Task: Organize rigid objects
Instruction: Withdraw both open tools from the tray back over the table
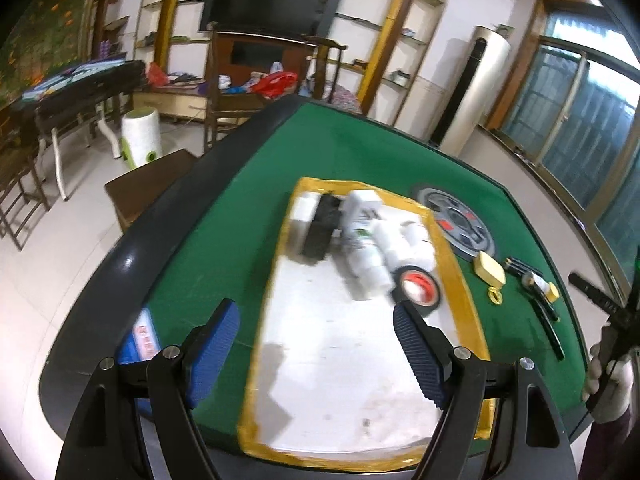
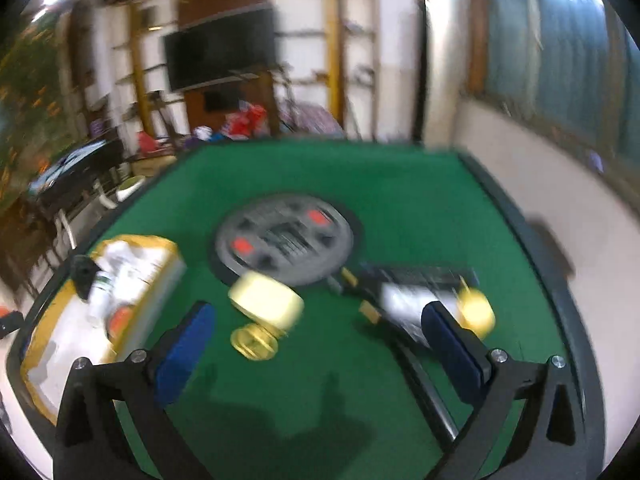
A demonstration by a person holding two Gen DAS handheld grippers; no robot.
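Both your left gripper point(image 1: 316, 354) and right gripper point(image 2: 318, 350) stood wide open, empty; pale yellow block point(image 2: 266, 304) lay on green table point(image 2: 400, 184) just beyond right fingers, probably light, rigid, best pinched across flat sides

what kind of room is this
Most likely a home living room: a wall-mounted television flanked by display shelves, a tall standing air conditioner, and a green felt game table in the middle.

Right gripper point(image 2: 318, 336) jaws wide, empty, above green table point(image 2: 400, 200), cream box point(image 2: 266, 300) ahead
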